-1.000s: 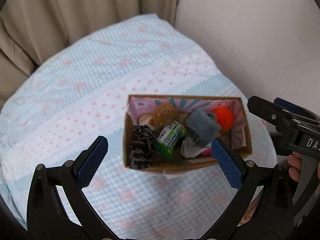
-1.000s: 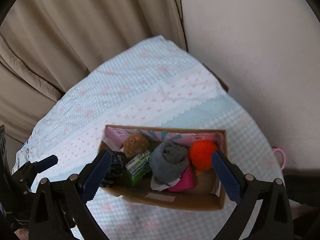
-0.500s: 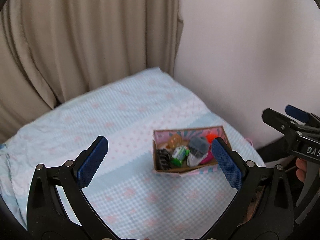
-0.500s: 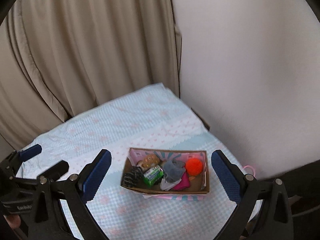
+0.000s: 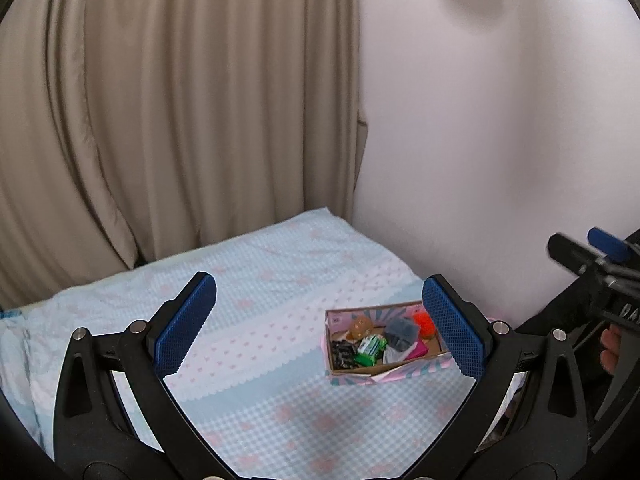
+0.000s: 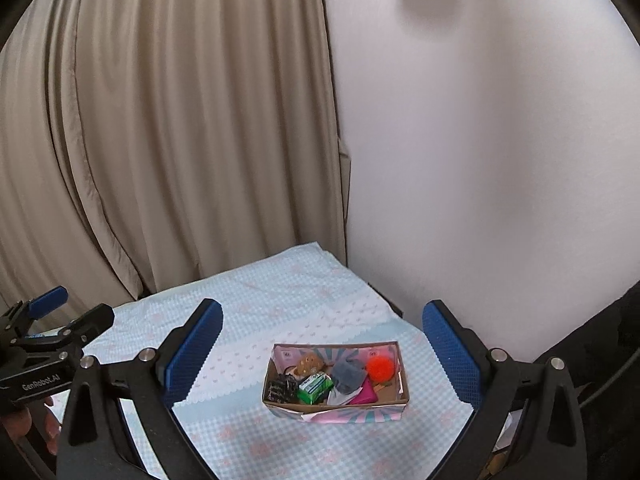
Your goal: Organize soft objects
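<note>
- A home, likely a bedroom.
- A bed (image 6: pixel 280 304) with a pale blue checked cover (image 5: pixel 280 412) patterned with pink hearts.
- Long beige curtains (image 6: pixel 160 140) hang behind it.
- A plain white wall (image 6: pixel 480 160) runs beside the bed.

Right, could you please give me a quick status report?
Left gripper and right gripper open, empty, high above the bed. Soft objects all in cardboard box. Nothing in the way.

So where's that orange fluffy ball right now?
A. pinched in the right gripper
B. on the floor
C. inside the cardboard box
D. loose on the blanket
C: the orange ball sits in the box with the other soft things; both grippers are open and empty.
</note>
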Tool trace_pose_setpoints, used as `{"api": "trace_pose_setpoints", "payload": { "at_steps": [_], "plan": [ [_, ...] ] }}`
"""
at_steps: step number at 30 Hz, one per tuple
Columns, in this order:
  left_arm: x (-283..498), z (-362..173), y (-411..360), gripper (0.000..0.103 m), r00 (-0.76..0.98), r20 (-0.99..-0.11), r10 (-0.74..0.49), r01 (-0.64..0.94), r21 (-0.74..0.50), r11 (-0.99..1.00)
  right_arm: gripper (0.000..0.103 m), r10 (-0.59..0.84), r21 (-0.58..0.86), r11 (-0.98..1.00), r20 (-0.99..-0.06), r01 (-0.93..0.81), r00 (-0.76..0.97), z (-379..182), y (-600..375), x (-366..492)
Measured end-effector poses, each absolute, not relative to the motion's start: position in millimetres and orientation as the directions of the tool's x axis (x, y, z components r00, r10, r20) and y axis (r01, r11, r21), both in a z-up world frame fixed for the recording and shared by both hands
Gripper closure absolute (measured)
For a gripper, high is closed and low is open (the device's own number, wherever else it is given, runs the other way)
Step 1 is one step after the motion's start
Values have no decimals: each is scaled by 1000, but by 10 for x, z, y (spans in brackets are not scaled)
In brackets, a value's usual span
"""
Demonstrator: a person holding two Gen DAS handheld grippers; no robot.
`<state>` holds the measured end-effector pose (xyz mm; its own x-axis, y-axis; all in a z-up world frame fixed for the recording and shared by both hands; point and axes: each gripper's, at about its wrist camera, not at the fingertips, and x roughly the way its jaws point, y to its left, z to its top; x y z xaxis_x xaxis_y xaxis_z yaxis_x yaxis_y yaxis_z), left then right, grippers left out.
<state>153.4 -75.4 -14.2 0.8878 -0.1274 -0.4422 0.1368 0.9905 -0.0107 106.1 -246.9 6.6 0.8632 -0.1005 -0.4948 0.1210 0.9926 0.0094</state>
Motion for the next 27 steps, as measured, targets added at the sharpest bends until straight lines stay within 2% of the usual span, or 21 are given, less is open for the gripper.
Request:
{"api": "trace_pose_setpoints", "payload": {
  "at_steps": [10, 27],
  "plan": [
    [1318, -34, -757, 0, 905, -404, -132, 150, 13, 989, 3, -114, 12, 991, -481, 137, 869, 4, -2418, 930],
    [1309, -20, -697, 0, 918, -376, -124, 127, -17, 992, 3, -142, -37, 989, -453, 141, 880, 81, -2345, 911]
  ]
}}
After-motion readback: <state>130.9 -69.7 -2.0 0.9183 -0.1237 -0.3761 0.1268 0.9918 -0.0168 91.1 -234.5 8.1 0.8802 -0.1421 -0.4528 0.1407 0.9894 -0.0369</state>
